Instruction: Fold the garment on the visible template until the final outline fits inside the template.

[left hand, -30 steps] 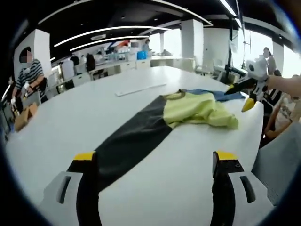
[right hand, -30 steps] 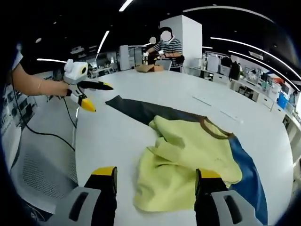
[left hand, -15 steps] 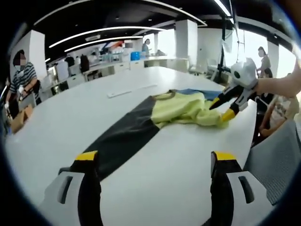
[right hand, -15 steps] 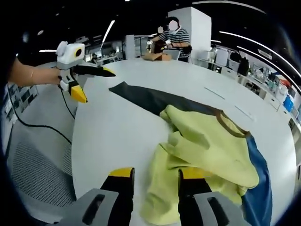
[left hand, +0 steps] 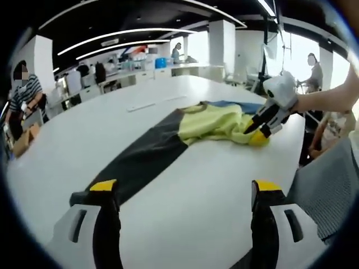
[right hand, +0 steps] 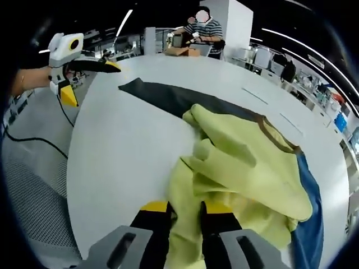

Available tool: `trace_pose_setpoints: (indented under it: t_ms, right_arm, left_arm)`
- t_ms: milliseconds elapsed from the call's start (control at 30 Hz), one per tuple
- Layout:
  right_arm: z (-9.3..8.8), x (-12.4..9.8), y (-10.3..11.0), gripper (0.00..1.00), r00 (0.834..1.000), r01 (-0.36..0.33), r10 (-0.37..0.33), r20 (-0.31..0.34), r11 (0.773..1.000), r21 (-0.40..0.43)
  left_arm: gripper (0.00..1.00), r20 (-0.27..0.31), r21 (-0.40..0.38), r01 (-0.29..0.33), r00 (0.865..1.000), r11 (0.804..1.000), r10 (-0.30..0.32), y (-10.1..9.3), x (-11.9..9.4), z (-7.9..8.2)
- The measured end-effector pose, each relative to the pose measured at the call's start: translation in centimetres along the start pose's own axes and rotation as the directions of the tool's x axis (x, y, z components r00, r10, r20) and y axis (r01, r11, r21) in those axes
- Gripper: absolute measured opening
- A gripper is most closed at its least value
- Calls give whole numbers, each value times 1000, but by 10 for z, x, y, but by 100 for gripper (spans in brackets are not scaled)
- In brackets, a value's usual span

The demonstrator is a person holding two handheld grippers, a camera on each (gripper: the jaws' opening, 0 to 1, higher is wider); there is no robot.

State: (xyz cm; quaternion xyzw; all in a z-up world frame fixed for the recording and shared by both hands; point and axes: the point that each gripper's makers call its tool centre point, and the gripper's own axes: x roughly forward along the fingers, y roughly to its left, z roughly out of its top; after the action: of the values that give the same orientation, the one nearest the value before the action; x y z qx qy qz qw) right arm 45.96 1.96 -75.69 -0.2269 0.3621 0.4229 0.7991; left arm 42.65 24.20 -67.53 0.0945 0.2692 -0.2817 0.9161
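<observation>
1. Right tool (right hand: 182, 207) of mine has its jaws drawn almost together, pinching a bunched edge of the yellow garment (right hand: 241, 162) at the near end of the cloth; in the left gripper view that same tool (left hand: 259, 130) sits tip-down on the garment (left hand: 216, 120), its yellow tip buried in a fold.
2. Left tool (left hand: 182, 188) has its jaws wide apart and holds nothing; it hovers over bare table, just short of the dark end of the template (left hand: 140, 159). In the right gripper view this tool (right hand: 84, 70) hangs off the table's edge, well apart from the garment, jaws parted.
3. Garment lies crumpled in soft folds, brown collar (right hand: 275, 137) turned up, on the middle of the long template.
4. Template runs under the garment: a dark grey stretch (right hand: 168, 98) reaches out from the garment toward my left tool, and a blue stretch (right hand: 305, 218) shows beyond the garment on the opposite side.
5. Table (left hand: 207, 190) is white and rounded, and carries the template.
6. Beyond the garment on the table lies a thin pale strip (left hand: 154, 104).
7. Farther off from the garment, a person in a striped top (right hand: 203, 39) works by a brown box (right hand: 182, 51) at the table's far end.
</observation>
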Motion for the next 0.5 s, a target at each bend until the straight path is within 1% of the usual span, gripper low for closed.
trace_pose_setpoints:
  t_ms: [133,233,333,500]
  right_arm:
    - [-1,0,-1,11,1000,3,-3,-4,1000,-7]
    - [-1,1,-6,5,1000,19,-20,-5,1000,-6]
    - [-1,0,-8,0,1000,19,-19,-4,1000,3]
    - [9,-11,-9,0,1000,-2,1,24,999,45]
  left_arm:
    - [93,-3,-5,-3,1000,1000,3,0,0,-2]
    - [93,-7,-10,-1,1000,1000,1,-1,-1,-3]
    - [92,-13,-3,-1,1000,1000,1,-2,-2,-6]
    - [92,-14,-6,-4,1000,1000,4,-2,-5,-6]
